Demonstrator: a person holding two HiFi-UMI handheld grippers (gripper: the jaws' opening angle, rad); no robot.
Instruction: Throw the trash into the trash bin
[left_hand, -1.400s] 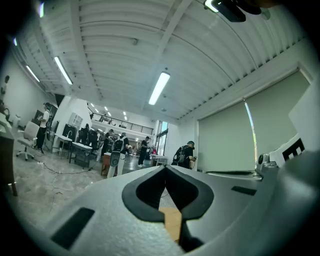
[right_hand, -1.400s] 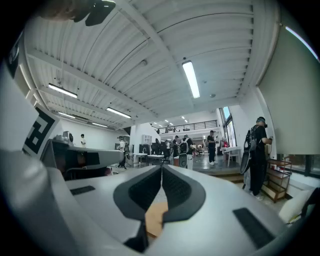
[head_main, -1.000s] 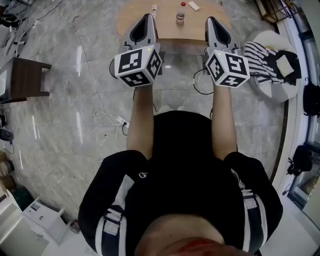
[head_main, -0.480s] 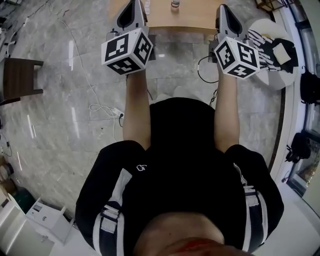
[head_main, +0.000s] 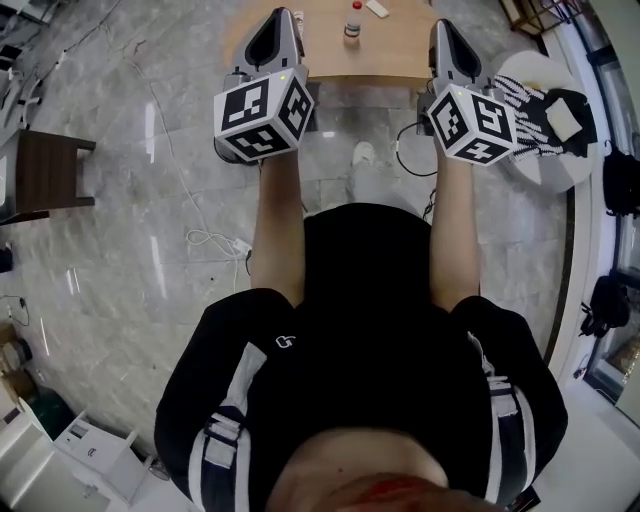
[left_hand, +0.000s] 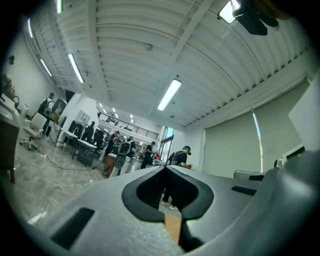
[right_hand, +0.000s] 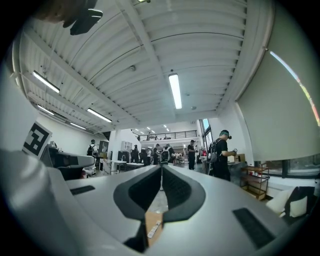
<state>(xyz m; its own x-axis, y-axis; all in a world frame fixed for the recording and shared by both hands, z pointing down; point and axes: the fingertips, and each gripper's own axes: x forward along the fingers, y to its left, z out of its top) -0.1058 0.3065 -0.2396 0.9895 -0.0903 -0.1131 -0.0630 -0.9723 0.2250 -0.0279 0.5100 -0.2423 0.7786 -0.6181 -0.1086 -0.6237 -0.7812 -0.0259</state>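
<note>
A small bottle with a red cap (head_main: 352, 22) and a flat white piece (head_main: 378, 8) lie on a round wooden table (head_main: 330, 55) at the top of the head view. My left gripper (head_main: 283, 14) and right gripper (head_main: 441, 26) are held side by side, level, pointing toward the table's near edge. In the left gripper view the left gripper (left_hand: 164, 169) has its jaws closed tip to tip with nothing between them. The right gripper (right_hand: 161, 166) looks the same, with a strip of the table (right_hand: 148, 220) and the white piece (right_hand: 154, 229) visible below it. No trash bin shows.
A white round stand (head_main: 545, 165) with striped cloth (head_main: 520, 105) sits to the right. A dark wooden stool (head_main: 50, 170) stands at left, cables (head_main: 215, 240) trail on the marble floor, and a white box (head_main: 90, 455) sits lower left. People stand far off in the hall (right_hand: 220, 152).
The head view shifted, cutting off the table's objects and then showing them again. A white shoe now shows below the table edge. Both grippers keep the same pose, jaws closed.
</note>
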